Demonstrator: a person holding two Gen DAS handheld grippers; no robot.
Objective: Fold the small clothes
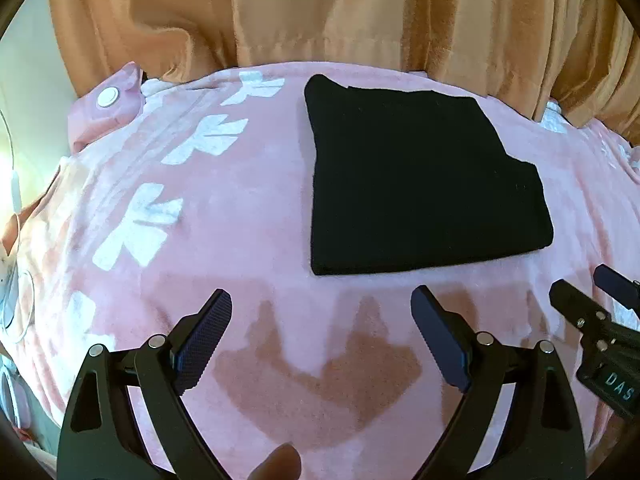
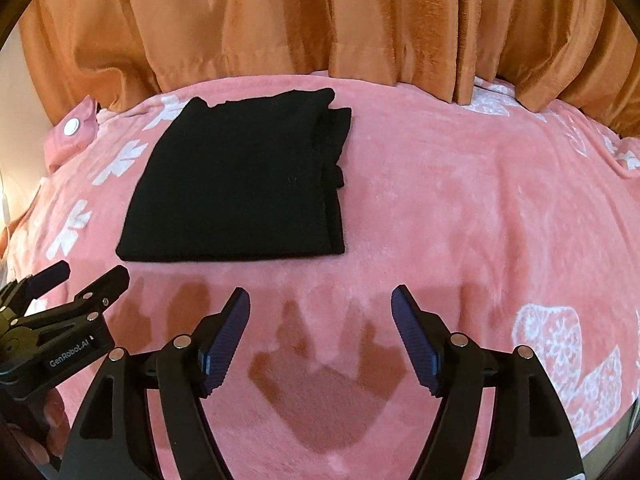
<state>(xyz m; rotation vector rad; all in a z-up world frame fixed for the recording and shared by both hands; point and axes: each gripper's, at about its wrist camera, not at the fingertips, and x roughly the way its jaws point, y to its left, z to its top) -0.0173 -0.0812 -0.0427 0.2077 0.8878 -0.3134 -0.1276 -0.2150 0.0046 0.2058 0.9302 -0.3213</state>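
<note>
- Left gripper [image 1: 322,334]: jaws spread wide, nothing between them, hovering over bare blanket on the near side of the garment. A fingertip [image 1: 280,460] shows at the bottom edge of the left wrist view.
- Right gripper [image 2: 320,332]: jaws likewise spread, holding nothing, also above the blanket and short of the garment.
- The 2 grippers sit side by side; each shows at the edge of the other's view.
- Black garment [image 1: 416,176]: folded into a rough rectangle, lying flat, layered edges stacked along its right side in the right wrist view. Neither gripper touches it.
- Pink blanket [image 2: 460,208]: plush, white printed patterns near its left and right edges, gripper shadows falling on it below the jaws.
- Snap button [image 1: 108,97] on the blanket's far left corner.
- Orange curtain [image 2: 320,16] hangs behind the blanket's far edge.
</note>
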